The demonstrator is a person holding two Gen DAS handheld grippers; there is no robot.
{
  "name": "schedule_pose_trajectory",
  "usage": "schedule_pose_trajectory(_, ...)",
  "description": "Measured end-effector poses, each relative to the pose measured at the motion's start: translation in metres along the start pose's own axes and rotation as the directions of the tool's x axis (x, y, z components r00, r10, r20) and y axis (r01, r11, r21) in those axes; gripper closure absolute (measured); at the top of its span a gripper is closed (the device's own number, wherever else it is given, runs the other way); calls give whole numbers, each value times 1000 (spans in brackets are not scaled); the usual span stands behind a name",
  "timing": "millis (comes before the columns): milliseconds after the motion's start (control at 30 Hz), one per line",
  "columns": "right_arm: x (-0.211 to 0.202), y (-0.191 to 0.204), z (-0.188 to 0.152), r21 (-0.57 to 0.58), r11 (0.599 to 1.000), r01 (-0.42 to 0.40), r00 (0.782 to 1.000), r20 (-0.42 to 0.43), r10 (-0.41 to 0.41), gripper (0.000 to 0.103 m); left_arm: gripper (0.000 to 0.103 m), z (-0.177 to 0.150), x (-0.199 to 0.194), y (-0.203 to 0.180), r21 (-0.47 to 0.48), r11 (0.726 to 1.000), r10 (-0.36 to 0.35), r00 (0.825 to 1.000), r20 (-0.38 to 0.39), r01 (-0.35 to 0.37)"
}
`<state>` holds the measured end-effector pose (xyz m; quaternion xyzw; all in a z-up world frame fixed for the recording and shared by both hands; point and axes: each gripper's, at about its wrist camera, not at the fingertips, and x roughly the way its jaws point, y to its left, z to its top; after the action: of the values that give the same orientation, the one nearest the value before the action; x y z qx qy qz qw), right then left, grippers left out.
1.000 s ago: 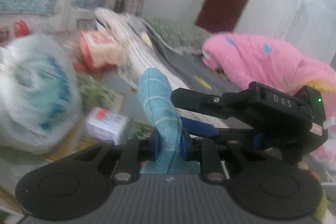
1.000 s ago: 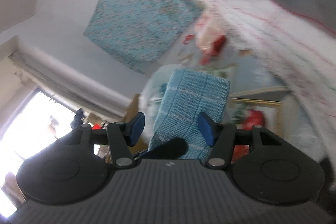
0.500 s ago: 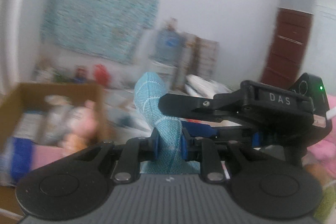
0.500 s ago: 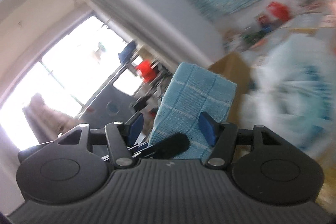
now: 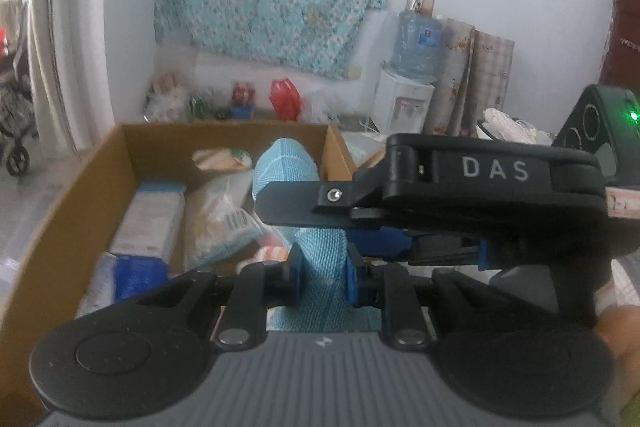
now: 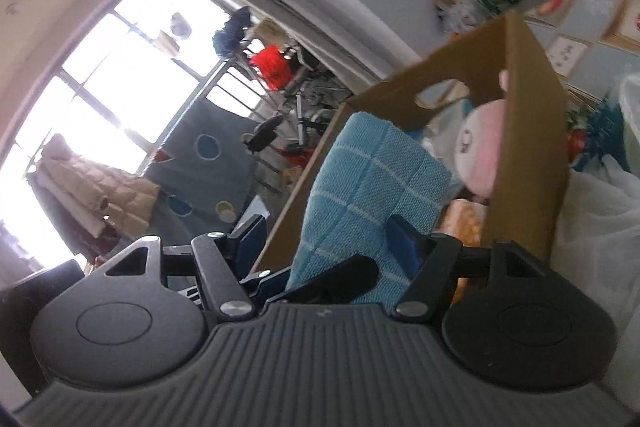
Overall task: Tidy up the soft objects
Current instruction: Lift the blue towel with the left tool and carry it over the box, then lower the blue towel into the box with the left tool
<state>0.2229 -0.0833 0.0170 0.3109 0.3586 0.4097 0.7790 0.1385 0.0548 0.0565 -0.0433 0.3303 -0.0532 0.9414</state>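
Folded light-blue woven cloth [image 5: 320,259] carried at open brown cardboard box [image 5: 80,195].
Left gripper [image 5: 320,273] clamped on cloth; right gripper [image 6: 332,239] opening, cloth between jaws. Probably soft, light, floppy; best gripped across folded thickness.

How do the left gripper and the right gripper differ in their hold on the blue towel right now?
The left gripper is pinched tight on a narrow fold of the blue towel; the right gripper stands wider, its jaws opening, with a broad flat stretch of towel between them. Both point toward the cardboard box.
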Motion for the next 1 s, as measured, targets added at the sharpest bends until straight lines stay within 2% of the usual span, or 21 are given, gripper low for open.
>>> schedule_pose_trajectory(133, -1, -10, 0, -9, 1000, 25, 1000, 18, -25, 36, 82, -4, 14, 12, -43, 998, -38, 998, -59, 35)
schedule_pose_trajectory(433, -16, -22, -1, -4, 1000, -5, 999, 53, 5, 36, 82, -17, 50, 37, -188, 981, -93, 974, -206, 53)
schedule_pose_trajectory(600, -18, -22, 0, 8, 1000, -17, 998, 59, 16, 36, 82, -21, 63, 30, -137, 990, -63, 945, -320, 19)
schedule_pose_trajectory(733, -23, -21, 1, 2, 1000, -19, 997, 72, 19, 36, 81, -22, 60, 21, -64, 998, -23, 942, -336, 1)
schedule_pose_trajectory(867, -30, -20, 2, 3, 1000, -11, 997, 82, 11, 35, 75, -20, 59, 19, -50, 999, -5, 938, -346, -14)
schedule_pose_trajectory(933, -34, -21, 1, 11, 1000, -7, 996, 88, 6, 35, 67, -19, 54, 22, -76, 997, -19, 940, -339, -8)
schedule_pose_trajectory(967, -39, -21, 0, 14, 1000, -6, 996, 92, 5, 35, 57, -18, 52, 25, -96, 995, -33, 942, -333, 2)
schedule_pose_trajectory(1000, -43, -21, 0, 17, 1000, -7, 995, 97, 5, 35, 51, -17, 48, 27, -116, 993, -46, 946, -322, 9)
